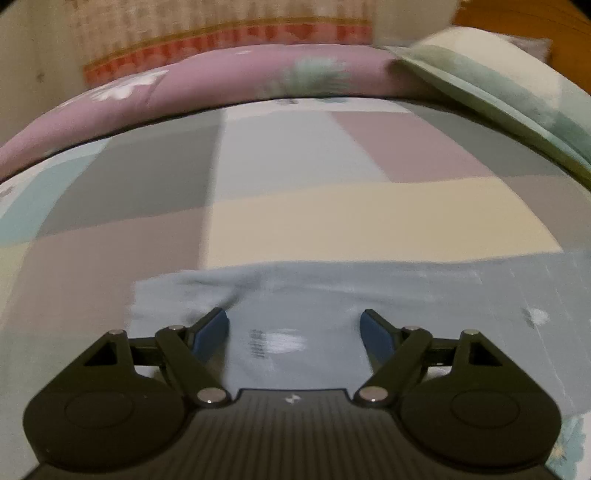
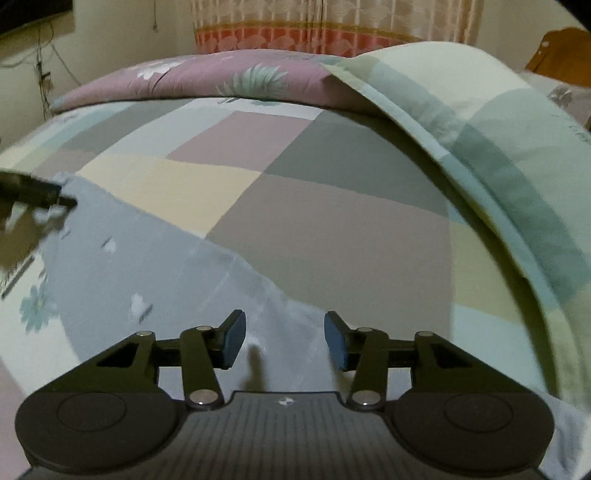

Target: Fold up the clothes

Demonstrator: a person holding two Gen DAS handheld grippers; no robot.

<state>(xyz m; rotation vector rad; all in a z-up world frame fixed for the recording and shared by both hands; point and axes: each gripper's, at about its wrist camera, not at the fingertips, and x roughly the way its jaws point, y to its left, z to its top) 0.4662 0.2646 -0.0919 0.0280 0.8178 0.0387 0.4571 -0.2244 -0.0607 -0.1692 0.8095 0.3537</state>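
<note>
A soft grey-blue cloth garment with small white flowers [image 1: 332, 295] lies flat on a bed. The bed has a patchwork bedsheet of grey, cream, mauve and pale blue squares [image 1: 295, 155].

The left hand-held gripper [image 1: 294, 325] hangs just over the garment. Its two blue pads [image 1: 212, 334] stand wide apart, and nothing is between them. It is let go and holds nothing. Under it, the garment shows a white patch and some dark print, but that view is blurry, so the print cannot be read.

The right hand-held gripper [image 2: 284, 332] is also over the garment [image 2: 155, 266], near its edge where the bedsheet [image 2: 332, 221] begins. Its jaws are partly apart and nothing is pinched in them. The cloth below seems to lie loose.

In the right wrist view, the left hand-held gripper [image 2: 33, 199] shows as a dark blurred shape at the far left edge.

Behind the garment lies a mauve pillow with white and green flower prints [image 2: 207, 79]. On the right, a thick green and cream checked quilt [image 2: 498, 155] curves up beside it. A beige curtain with an orange-red band [image 2: 295, 33] hangs at the back
</note>
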